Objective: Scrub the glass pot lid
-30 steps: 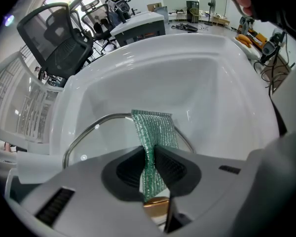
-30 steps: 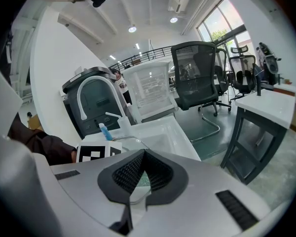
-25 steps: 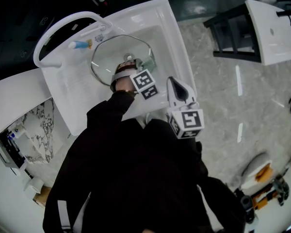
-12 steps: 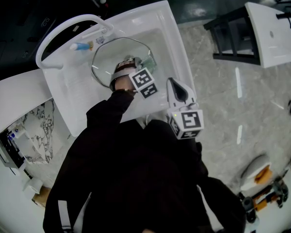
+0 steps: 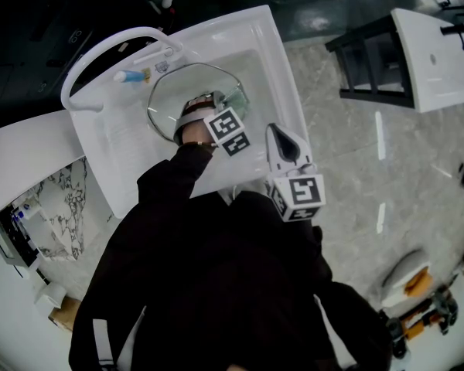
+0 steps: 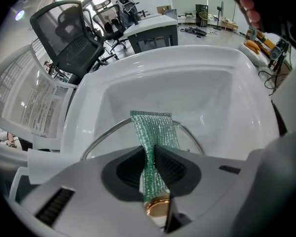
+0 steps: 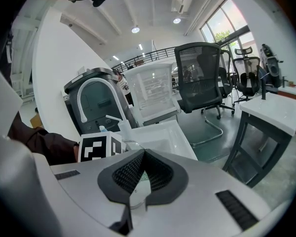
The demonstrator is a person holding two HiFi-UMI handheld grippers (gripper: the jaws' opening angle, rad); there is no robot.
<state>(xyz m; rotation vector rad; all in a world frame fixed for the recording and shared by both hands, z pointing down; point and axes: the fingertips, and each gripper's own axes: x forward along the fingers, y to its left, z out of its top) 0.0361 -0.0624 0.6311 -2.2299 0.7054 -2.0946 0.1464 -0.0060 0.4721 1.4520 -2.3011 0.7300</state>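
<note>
The glass pot lid (image 5: 174,91) lies in the white sink (image 5: 271,68), its metal rim (image 6: 102,138) curving round the basin. My left gripper (image 5: 210,105) reaches over the lid and is shut on a green mesh scrubbing cloth (image 6: 155,130). The cloth (image 5: 236,99) hangs out past the jaws onto the glass. The lid's knob is hidden under the gripper. My right gripper (image 5: 283,139) hovers by the sink's front right corner, apart from the lid. Its jaws (image 7: 144,174) are shut with nothing between them.
A white arched faucet (image 5: 100,49) stands at the sink's back left, with a small blue and orange tube (image 5: 130,75) beside it. A white counter (image 5: 23,161) runs along the left. A black-framed table with a white top (image 5: 417,45) stands on the floor to the right.
The left gripper and green cloth have shifted only slightly over the lid. The right gripper has stayed where it was.
</note>
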